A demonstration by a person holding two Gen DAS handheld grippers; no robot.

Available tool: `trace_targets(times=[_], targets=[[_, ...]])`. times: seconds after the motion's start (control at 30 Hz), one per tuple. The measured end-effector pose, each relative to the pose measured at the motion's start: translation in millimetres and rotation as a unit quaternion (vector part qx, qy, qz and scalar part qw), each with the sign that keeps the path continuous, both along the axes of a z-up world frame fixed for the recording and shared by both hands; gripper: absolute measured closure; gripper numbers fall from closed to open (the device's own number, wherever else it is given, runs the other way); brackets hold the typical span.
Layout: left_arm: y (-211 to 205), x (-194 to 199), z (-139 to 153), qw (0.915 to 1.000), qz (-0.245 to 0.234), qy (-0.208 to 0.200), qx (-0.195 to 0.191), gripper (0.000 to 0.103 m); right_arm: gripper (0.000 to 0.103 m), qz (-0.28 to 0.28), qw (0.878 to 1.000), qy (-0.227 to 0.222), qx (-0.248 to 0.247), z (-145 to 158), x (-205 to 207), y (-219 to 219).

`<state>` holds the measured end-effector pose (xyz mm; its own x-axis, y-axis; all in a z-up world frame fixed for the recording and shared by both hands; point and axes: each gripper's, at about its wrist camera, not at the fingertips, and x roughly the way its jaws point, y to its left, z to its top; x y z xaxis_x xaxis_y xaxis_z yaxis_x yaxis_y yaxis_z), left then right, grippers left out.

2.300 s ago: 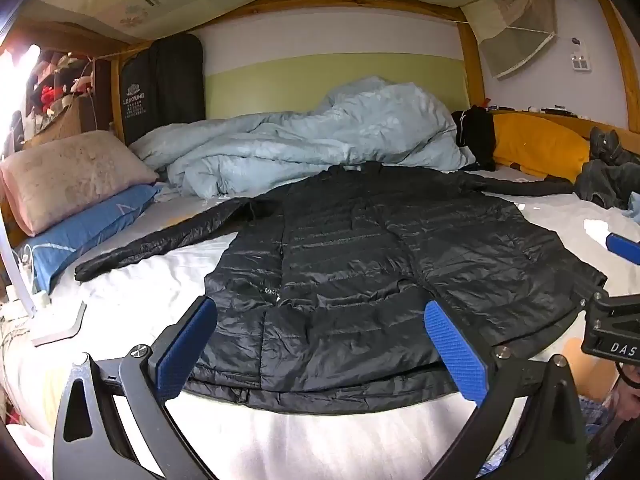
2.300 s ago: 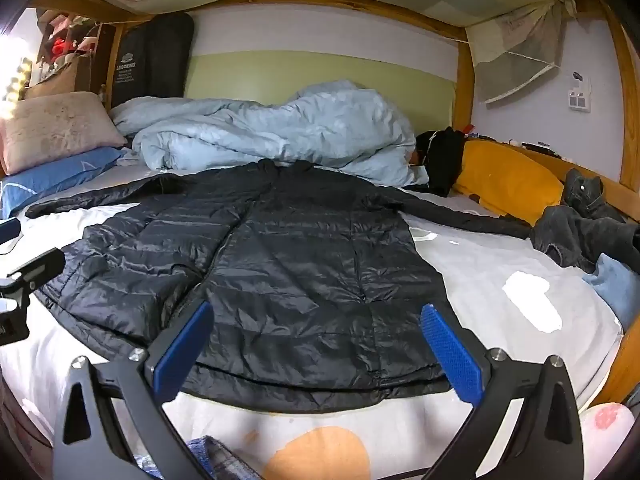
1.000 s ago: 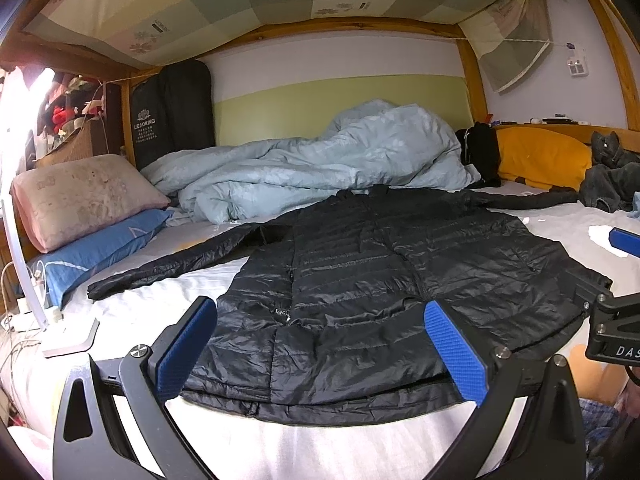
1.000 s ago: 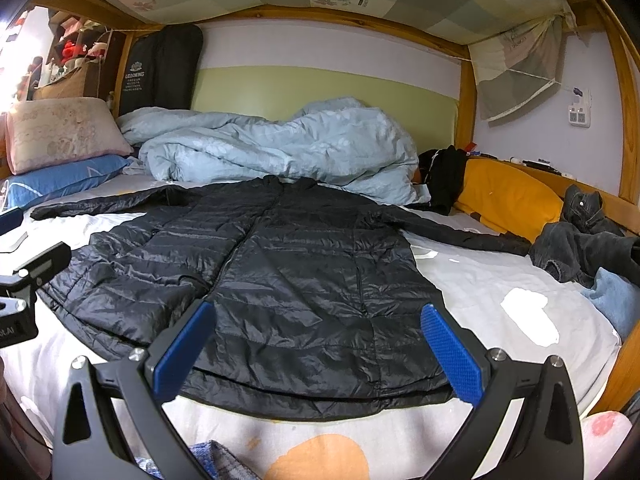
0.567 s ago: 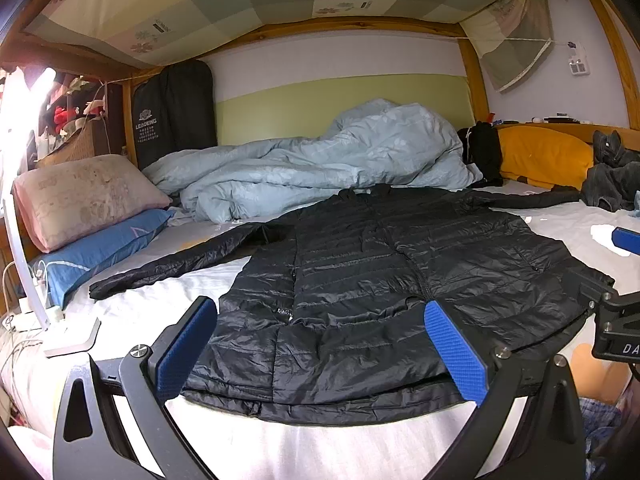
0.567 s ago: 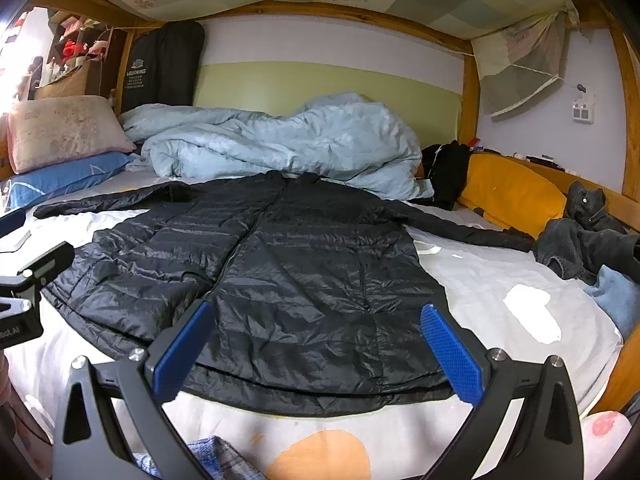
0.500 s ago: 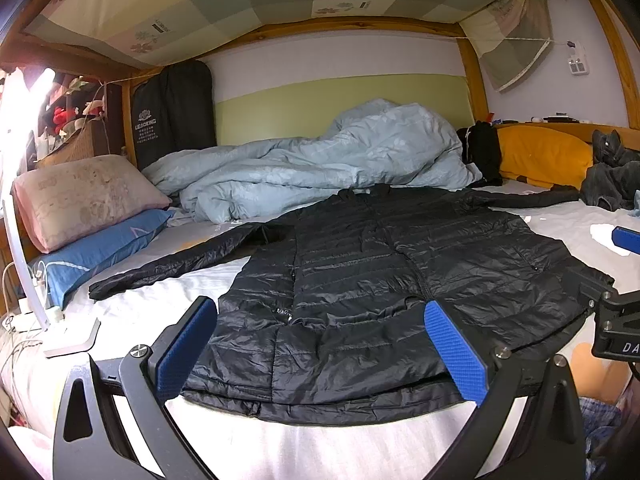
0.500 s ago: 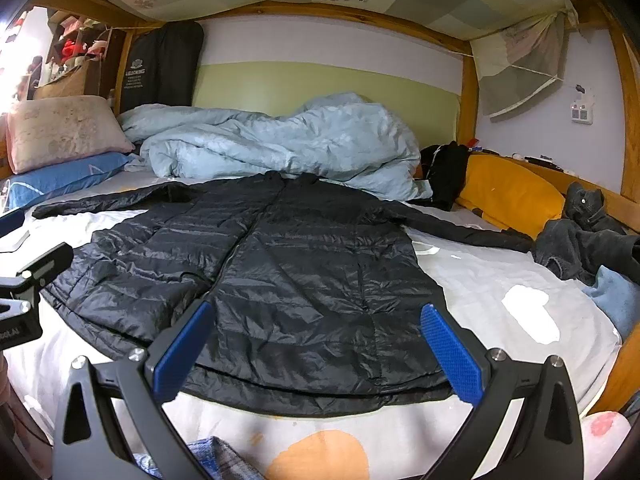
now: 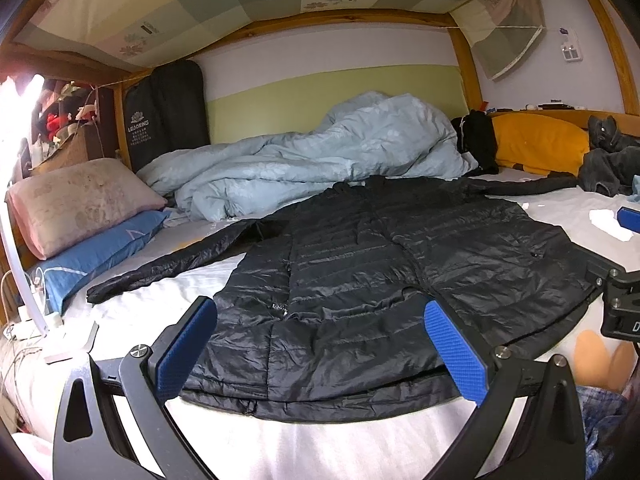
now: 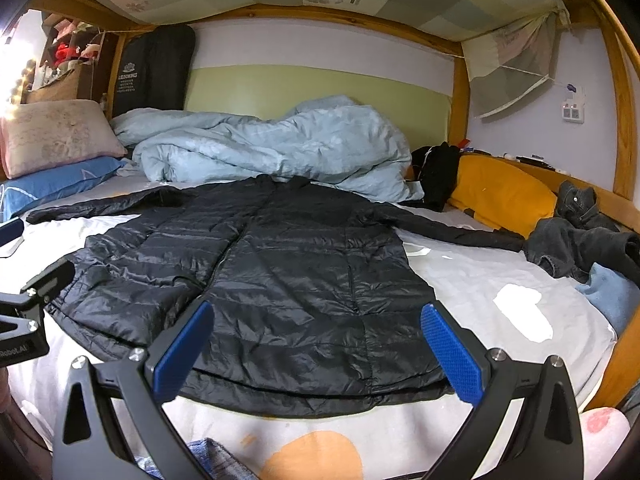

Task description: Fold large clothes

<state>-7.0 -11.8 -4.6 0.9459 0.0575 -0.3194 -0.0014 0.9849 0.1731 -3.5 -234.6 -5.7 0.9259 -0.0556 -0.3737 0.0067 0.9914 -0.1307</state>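
Your black puffer coat [image 9: 384, 280] lies flat on the bed [image 9: 168, 292], hem towards you, collar away by the blue duvet [image 9: 320, 160], sleeves spread to both sides. Left hand-held gripper [image 9: 320, 346] is wide and holding nothing, hovering over the hem; right hand-held gripper [image 10: 316, 346], the same. Long axis runs straight ahead, so each gripper is nearest its own hem corner
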Motion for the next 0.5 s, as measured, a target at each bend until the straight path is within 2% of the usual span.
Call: trace_targets(times=[0.1,0.27,0.5], targets=[[-3.3,-1.6,-0.8,0.9999,0.003,-0.009,0.01,0.0,0.0,-0.02,1.0,-0.002,0.008,0.9,-2.5,-2.2],[-5.4,-3.9,0.0,1.0,-0.009,-0.001,0.002,0.0,0.0,-0.009,1.0,-0.005,0.017,4.3,-5.4,-4.1],[-7.1,-9.5,5.0,0.9999,-0.008,-0.014,0.004,0.0,0.0,-0.008,0.999,0.003,0.031,2.7,-2.3,-6.4]])
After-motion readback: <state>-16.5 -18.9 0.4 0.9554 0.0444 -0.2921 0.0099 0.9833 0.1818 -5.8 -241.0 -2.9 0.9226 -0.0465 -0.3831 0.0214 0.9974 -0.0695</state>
